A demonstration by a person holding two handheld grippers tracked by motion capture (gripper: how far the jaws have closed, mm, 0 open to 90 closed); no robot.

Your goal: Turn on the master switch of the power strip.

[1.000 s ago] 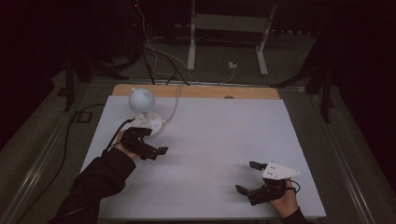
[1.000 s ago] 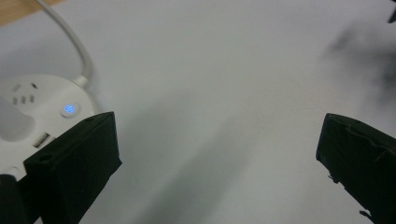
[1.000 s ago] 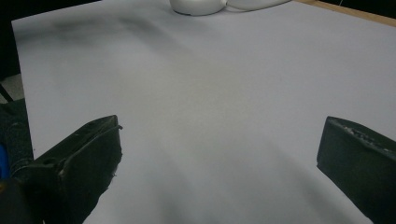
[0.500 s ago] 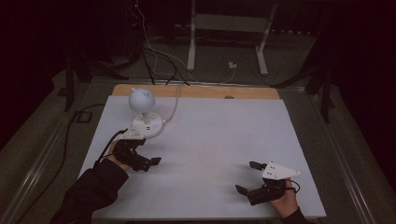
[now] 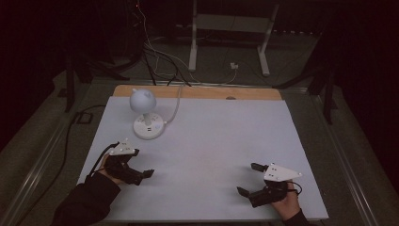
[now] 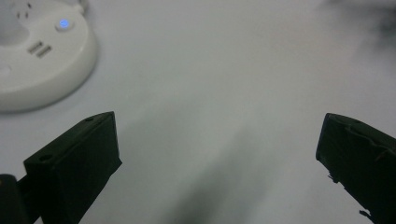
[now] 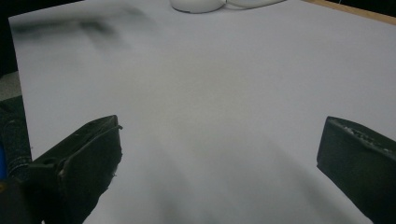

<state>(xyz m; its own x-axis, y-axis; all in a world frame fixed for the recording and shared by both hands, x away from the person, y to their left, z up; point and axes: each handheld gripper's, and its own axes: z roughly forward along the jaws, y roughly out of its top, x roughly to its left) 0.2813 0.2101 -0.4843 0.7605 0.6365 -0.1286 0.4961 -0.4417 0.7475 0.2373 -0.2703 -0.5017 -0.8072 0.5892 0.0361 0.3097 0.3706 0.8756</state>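
Both hands rest low near the table's [image 5: 202, 141] front edge — left gripper [image 5: 141, 175] and right gripper [image 5: 249, 179] spread wide, holding nothing.

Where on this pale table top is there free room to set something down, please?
The widest bare patch is the middle of the pale table top, between the left gripper and right gripper, running back to the wooden far edge. The far right corner is bare too. The far left is crowded by the round white power hub, its globe lamp and white cable.
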